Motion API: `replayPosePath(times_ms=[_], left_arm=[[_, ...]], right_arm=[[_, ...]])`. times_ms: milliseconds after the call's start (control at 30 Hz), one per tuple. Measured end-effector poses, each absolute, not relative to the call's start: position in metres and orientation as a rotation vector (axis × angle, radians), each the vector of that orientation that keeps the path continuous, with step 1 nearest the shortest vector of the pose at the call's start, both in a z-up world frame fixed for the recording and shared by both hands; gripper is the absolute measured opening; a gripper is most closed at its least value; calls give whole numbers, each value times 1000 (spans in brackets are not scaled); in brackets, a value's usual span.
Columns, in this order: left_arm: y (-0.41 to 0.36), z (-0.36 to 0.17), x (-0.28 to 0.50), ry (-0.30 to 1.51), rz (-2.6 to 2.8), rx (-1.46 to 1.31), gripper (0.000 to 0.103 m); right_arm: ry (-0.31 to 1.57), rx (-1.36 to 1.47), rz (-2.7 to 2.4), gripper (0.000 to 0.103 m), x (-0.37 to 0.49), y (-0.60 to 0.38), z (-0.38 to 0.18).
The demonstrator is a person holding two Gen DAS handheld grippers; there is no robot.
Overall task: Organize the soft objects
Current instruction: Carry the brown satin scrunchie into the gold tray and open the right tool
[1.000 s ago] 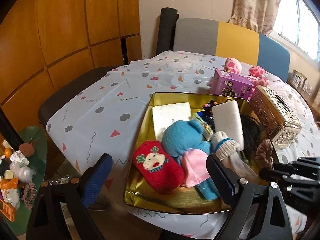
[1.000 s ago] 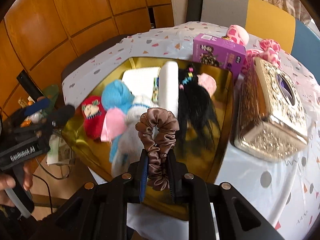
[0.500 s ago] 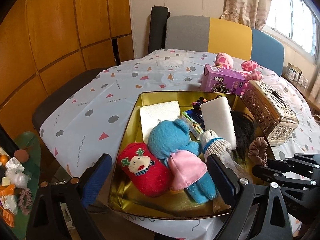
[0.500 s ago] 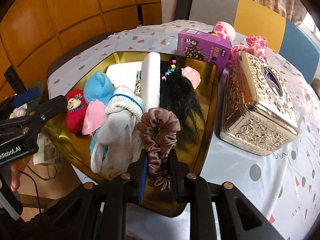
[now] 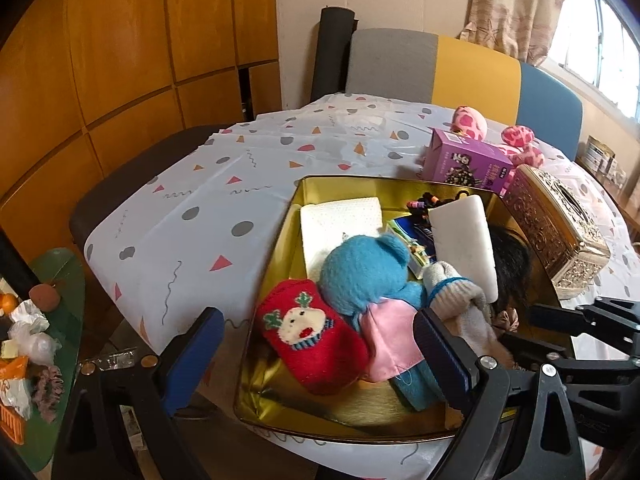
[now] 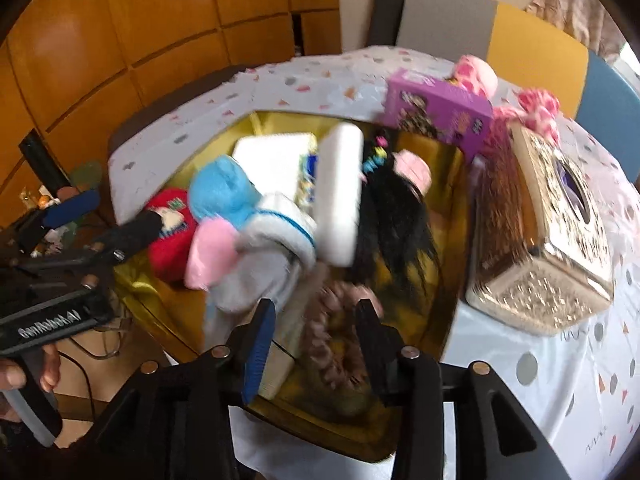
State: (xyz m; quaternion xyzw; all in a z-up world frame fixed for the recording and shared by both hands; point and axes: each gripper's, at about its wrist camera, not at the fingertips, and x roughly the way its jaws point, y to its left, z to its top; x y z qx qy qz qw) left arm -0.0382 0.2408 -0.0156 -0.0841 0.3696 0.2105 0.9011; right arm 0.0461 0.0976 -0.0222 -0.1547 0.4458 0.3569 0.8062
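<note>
The right gripper (image 6: pixel 316 332) fingers have just been opening, releasing the brown satin scrunchie (image 6: pixel 332 332), which is lying lengthwise between them in the gold metal tray's (image 5: pixel 280 264) near corner. The left gripper (image 5: pixel 316 354) is hovering wide open, farther off.

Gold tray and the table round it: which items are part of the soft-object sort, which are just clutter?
Job:
- gold tray
- brown scrunchie, between the right gripper's just-opened jaws
- blue plush
- red knit pouch
- white sock
- black hair piece

Lying about:
- purple box
- gold tissue box
- pink spotted plush, outside the tray
</note>
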Motion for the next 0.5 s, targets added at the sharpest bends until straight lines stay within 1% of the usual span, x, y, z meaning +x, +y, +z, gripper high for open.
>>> replayPosePath(times_ms=[267, 400, 500], left_arm=[[245, -18, -38, 765, 456, -175, 98], [244, -17, -37, 754, 456, -170, 102], [242, -12, -37, 740, 456, -165, 102]], right_arm=[[981, -402, 782, 40, 49, 133, -41], [992, -426, 729, 40, 62, 142, -52], [995, -416, 692, 40, 73, 142, -52]])
